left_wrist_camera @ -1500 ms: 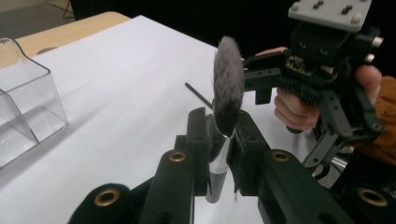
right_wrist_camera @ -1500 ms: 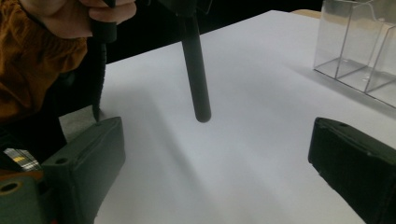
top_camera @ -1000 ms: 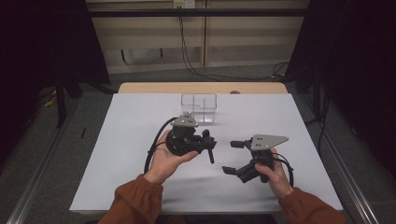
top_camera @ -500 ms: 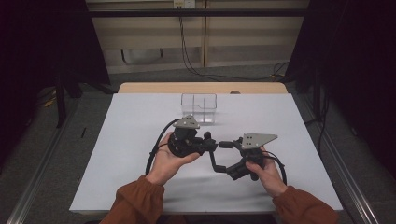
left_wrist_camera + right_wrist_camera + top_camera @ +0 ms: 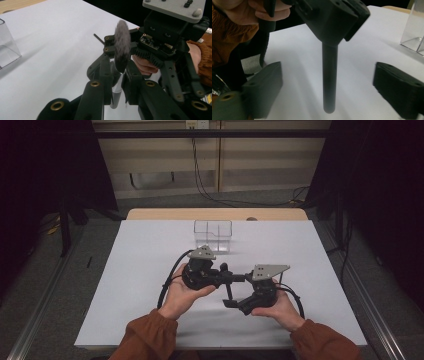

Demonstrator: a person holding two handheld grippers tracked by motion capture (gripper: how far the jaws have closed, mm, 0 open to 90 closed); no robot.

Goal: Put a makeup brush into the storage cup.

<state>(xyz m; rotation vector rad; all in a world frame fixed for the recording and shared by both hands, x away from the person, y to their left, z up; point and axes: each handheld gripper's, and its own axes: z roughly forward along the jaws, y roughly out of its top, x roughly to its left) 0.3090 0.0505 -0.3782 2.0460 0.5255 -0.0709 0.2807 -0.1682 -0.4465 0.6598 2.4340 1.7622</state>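
Grey-bristled and dark-handled, the makeup brush (image 5: 121, 47) is clamped at its silver ferrule by the left gripper (image 5: 222, 276), above the middle of the table (image 5: 125, 285) toward its near edge. Its handle (image 5: 329, 77) hangs between the right gripper's (image 5: 231, 295) jaws, which stand apart and have just been closing. If they close off-centre, the handle could be levered askew and, probably, slip at handover. Near the far edge stands a clear plastic box (image 5: 213, 235), well apart; nothing blocks the way.
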